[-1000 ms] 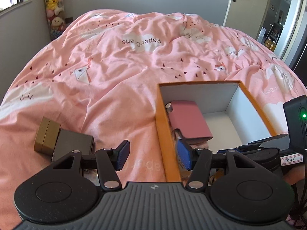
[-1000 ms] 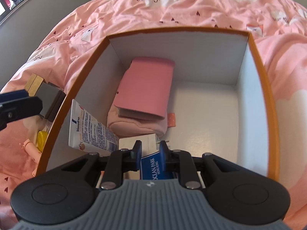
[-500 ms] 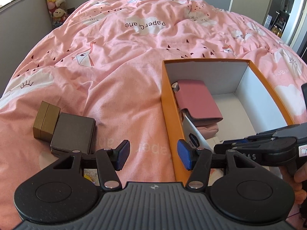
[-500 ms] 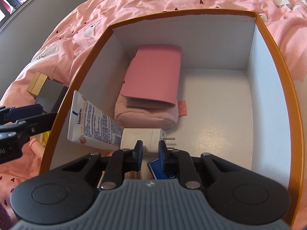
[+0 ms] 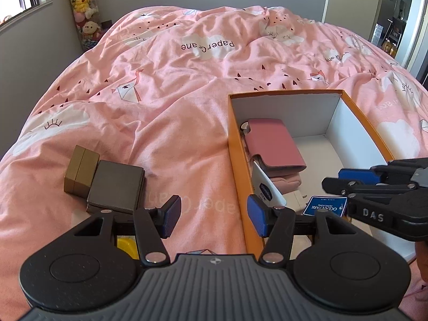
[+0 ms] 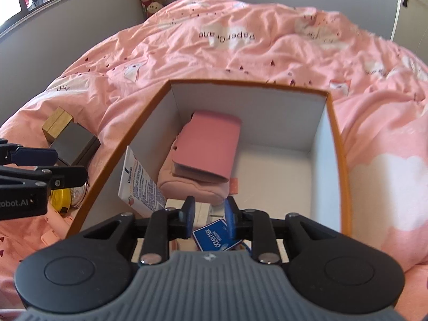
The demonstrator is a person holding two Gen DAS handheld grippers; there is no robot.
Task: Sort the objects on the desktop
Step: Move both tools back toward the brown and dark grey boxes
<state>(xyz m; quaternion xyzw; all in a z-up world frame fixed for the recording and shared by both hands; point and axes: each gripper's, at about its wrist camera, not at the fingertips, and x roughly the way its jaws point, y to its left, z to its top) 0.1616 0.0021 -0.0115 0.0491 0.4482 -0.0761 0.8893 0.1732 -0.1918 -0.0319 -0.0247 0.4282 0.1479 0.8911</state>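
From your left wrist view, your left gripper (image 5: pixel 212 215) hangs over the bed (image 5: pixel 165 112) with its fingers spread and nothing between them. The grey box (image 5: pixel 115 186) and the brown box (image 5: pixel 80 172) lie touching each other just ahead to its left, not yet sorted. The orange box (image 5: pixel 236 165) sits to the right; the blue card (image 5: pixel 325 205) lies flat on its floor near the front, long axis running roughly across the picture.

From your right wrist view, your right gripper (image 6: pixel 208 214) is inside the orange box (image 6: pixel 338 144) with its fingers opening; the blue card (image 6: pixel 211 236) lies below them, its long edge slanting up to the right, and seems released. I judge you are finishing this drop. Next, lift clear without dragging the card, then take the grey box (image 6: pixel 73 140) with your left.
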